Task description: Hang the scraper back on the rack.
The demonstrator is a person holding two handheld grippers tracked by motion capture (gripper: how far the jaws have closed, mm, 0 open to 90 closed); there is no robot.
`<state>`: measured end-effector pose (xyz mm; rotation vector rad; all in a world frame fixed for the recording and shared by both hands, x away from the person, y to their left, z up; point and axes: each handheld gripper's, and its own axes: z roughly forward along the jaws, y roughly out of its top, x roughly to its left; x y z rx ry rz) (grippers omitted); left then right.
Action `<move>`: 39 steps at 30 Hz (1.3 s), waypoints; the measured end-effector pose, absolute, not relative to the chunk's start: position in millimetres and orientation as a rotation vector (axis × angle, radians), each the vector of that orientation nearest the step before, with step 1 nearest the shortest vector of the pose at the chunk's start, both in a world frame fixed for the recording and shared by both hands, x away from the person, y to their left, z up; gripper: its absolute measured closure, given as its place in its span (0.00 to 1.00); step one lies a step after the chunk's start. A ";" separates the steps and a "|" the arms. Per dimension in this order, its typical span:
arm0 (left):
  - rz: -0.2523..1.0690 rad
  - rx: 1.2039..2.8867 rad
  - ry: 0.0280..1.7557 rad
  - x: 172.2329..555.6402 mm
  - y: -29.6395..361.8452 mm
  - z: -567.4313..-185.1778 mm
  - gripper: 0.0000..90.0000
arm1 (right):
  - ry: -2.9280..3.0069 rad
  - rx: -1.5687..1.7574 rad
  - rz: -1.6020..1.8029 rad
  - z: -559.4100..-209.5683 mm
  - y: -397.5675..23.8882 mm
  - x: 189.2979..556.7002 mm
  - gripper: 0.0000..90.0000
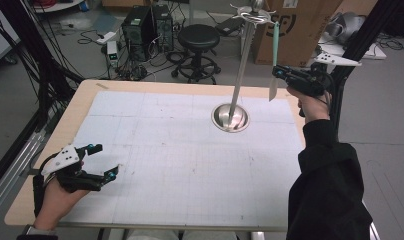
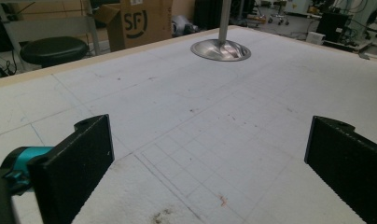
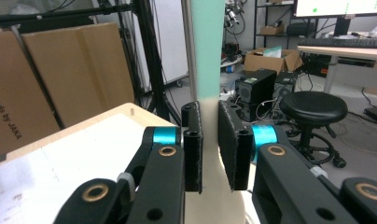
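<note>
A long utensil with a mint-green handle and a cream blade hangs upright beside the metal stand, its top end up by the stand's hooked arms. My right gripper is shut on it near where the handle meets the blade. In the right gripper view both pads press on the utensil, with the right gripper pointing level. My left gripper rests low on the white mat at the near left, open with nothing between its fingers; the left gripper faces the stand's base.
A white gridded mat covers the wooden table. The stand's round base sits at the far middle. Beyond the table stand a black stool, computer towers and a cardboard box.
</note>
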<state>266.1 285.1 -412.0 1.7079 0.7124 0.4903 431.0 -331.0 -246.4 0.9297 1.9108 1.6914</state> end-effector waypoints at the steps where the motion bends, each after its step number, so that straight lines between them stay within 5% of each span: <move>1: 0.486 1.710 0.709 266.6 284.6 -412.1 0.02 | 1.905 0.937 1.685 -247.1 -327.5 431.6 0.89; 6: 0.484 1.707 0.700 268.4 283.0 -411.6 0.02 | 1.875 0.950 1.677 -250.0 -320.9 432.6 0.88; 14: 0.464 1.698 0.702 273.6 280.0 -412.7 0.02 | 1.836 1.025 1.680 -260.1 -329.7 422.3 0.68; 30: 0.439 1.644 0.695 284.6 272.4 -410.1 0.02 | 1.915 1.059 1.696 -333.6 -334.3 361.8 0.00; 39: 0.440 1.653 0.696 288.0 270.9 -411.6 0.02 | 1.980 1.022 1.590 -374.3 -318.0 326.0 0.00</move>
